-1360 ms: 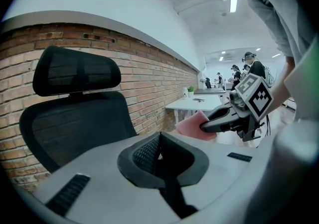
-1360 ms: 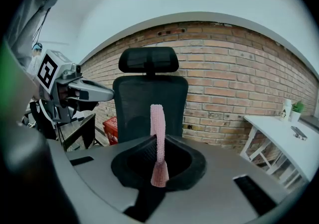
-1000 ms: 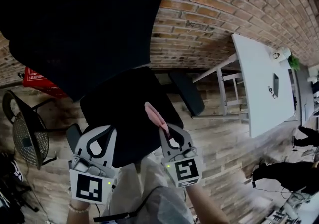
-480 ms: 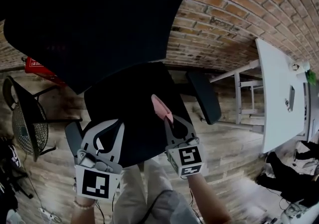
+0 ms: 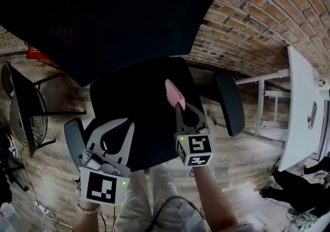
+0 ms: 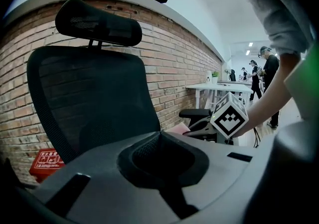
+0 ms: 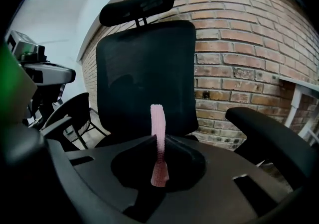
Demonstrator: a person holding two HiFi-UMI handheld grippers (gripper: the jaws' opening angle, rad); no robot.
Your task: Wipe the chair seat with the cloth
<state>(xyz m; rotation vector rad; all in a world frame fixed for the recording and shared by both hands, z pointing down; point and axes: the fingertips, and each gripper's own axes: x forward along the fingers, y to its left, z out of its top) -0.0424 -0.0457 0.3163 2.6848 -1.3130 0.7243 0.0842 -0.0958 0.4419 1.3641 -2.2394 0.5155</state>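
From the head camera, the right gripper [image 5: 179, 108] holds one pink cloth [image 5: 172, 93] over the black chair seat [image 5: 134, 103], ready to wipe. The left gripper [image 5: 112, 128] hangs by the seat's front edge. Its own camera shows its jaws closed on nothing, since one gripper can do the wiping. The right camera shows jaws pinched on the cloth, which sticks up and maybe isn't touching the seat. One cloth, two grippers.

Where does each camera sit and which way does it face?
Head view: on the head, facing down at the chair seat; left gripper, right gripper, forearms show.
Left gripper view: on that gripper, facing the chair back; its shut, empty jaws show.
Right gripper view: on that gripper, facing the chair back; jaws pinching the cloth.
Both gripper views share the chair back.
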